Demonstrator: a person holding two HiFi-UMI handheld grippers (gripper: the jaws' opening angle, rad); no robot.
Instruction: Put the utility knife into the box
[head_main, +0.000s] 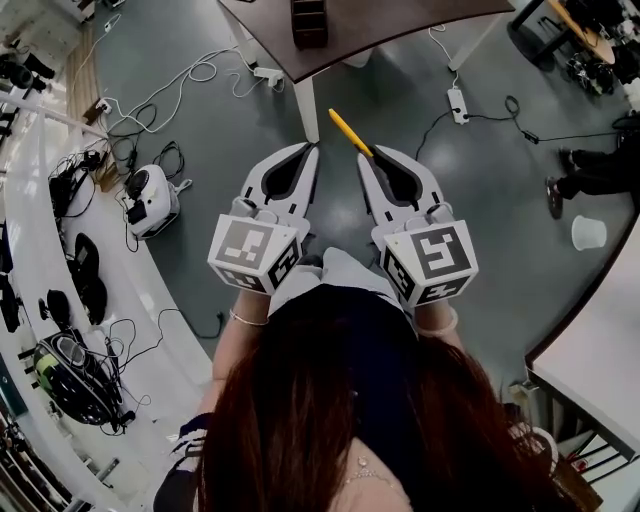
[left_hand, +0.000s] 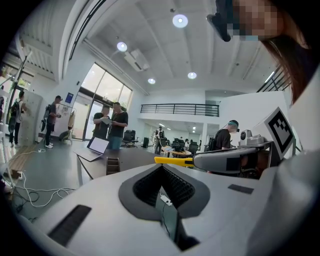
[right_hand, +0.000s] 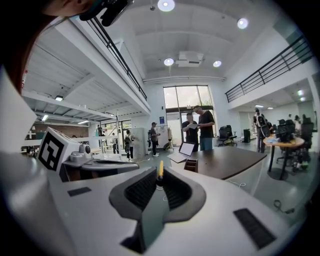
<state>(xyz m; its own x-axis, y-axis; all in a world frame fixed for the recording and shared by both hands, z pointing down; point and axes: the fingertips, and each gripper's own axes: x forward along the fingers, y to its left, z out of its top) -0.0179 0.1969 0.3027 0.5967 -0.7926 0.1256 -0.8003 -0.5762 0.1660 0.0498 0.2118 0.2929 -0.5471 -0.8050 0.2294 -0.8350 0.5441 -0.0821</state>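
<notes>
1. So: right gripper (head_main: 366, 155) jaws are pinched on the utility knife (head_main: 349, 131); its yellow body sticks out past the fingertips, angled toward the left gripper's side; in the right gripper view the knife (right_hand: 160, 170) stands on edge, clamped at the very tips of the ribbed pads (right_hand: 142, 189).
2. Left gripper (head_main: 311, 148) jaws are pressed together at the tips with nothing between them; in the left gripper view the knife (left_hand: 172, 161) runs just ahead of its fingertips and to their right, not touching them.
3. Both grippers are held in the air over the floor (head_main: 500, 200), side by side, tips near each other.
4. Box (head_main: 309, 22) sits ahead of both sets of fingertips on the dark table (head_main: 400, 25), well apart from the knife; it is dark with a slatted side.
5. Writing: marker cubes (head_main: 255, 250) show only black-and-white square patterns; blue sign (left_hand: 69, 97) by the glass doors is too small to read.
6. Around: open laptop (right_hand: 186, 149) on the table beyond the box; power strip (head_main: 457, 104) on the floor ahead-right of the right fingers; cables (head_main: 180, 85) left of the left fingers; white cup (head_main: 588, 232) far right; people (right_hand: 200, 125) standing behind the table.
7. In the way: the table edge lies between the fingertips and the box.
</notes>
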